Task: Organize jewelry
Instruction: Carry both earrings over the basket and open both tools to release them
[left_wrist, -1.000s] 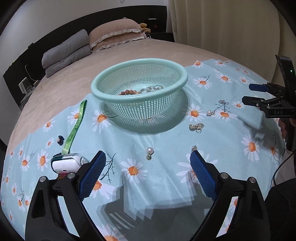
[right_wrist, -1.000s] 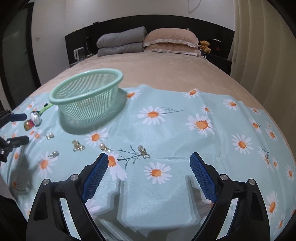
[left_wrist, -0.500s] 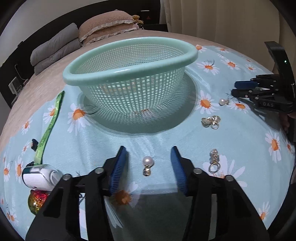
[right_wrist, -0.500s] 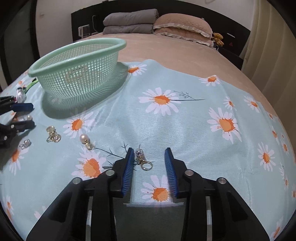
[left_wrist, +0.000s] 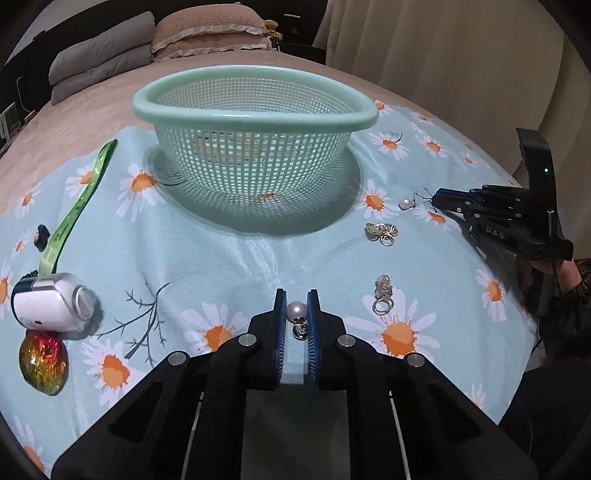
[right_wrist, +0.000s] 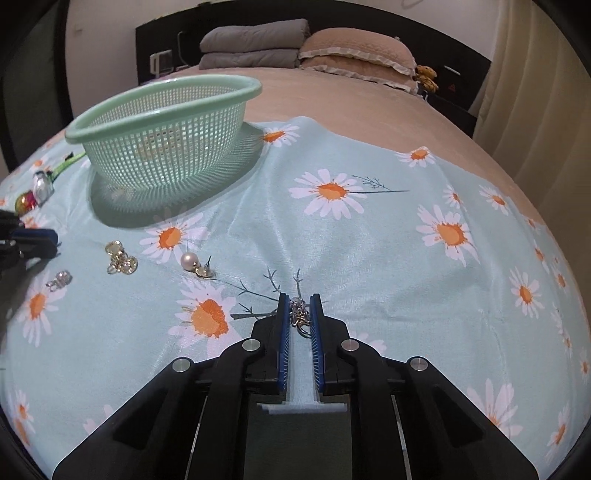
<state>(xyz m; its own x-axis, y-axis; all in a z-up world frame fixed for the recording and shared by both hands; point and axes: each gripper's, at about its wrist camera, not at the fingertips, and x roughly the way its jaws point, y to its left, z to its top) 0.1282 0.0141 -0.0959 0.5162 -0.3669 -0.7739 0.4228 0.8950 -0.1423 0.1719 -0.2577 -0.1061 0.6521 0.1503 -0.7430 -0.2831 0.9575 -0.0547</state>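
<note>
My left gripper is shut on a pearl earring that lies on the daisy-print cloth, in front of the mint green mesh basket. My right gripper is shut on a silver crystal earring on the cloth; it also shows in the left wrist view. Loose on the cloth lie another pearl earring, a gold earring cluster and a small crystal charm. The basket's contents are hidden by its wall.
A white and silver small case, a shiny red-gold ball and a green strap lie left of the basket. Pillows and folded grey blankets lie at the bed's head. A curtain hangs at right.
Both grippers came down to the cloth and closed: the left on the pearl earring, the right on the silver crystal earring.
</note>
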